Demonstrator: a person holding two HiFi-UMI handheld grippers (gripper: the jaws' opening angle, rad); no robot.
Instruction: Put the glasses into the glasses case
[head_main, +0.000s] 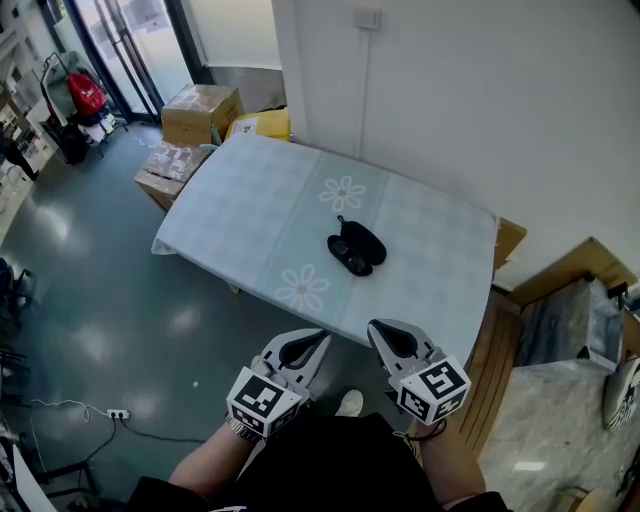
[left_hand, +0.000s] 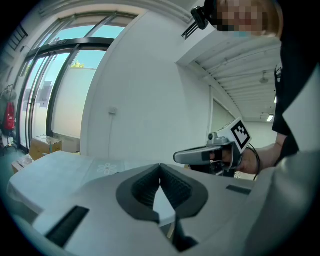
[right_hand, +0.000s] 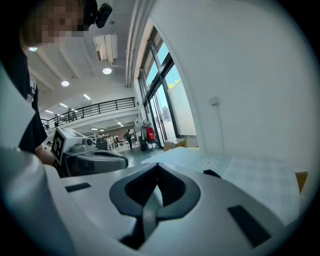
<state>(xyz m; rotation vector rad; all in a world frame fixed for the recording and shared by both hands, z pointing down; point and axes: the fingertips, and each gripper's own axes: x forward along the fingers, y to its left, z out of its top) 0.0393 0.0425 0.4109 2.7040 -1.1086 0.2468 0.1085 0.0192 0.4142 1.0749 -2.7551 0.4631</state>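
- The left gripper (head_main: 312, 340) is held close in front of the person's body, short of the table's near edge. Its jaws are closed tip to tip with nothing between them.
- The right gripper (head_main: 382, 332) hangs just beside it at 3 o'clock. Its jaws are likewise pressed together and empty, and both grippers point toward 12 o'clock.
- The table (head_main: 250, 200), under a pale cloth with flower prints, begins just beyond the jaw tips.
- The glasses case (head_main: 357, 250) lies near the middle of the cloth as one black shape. It sits at about 1 o'clock from the left gripper and 11 o'clock from the right, so it falls almost between their lines.
- The right gripper looks slightly nearer to it.
- The case's long axis runs roughly from 11 to 5 o'clock, slanted across both grippers' reach.
- Glossy ovals in that black shape may be the glasses, but it is too small to tell whether they lie inside the case or against it.
- This layout would suit glasses waiting beside an open case as well as glasses already resting in it.
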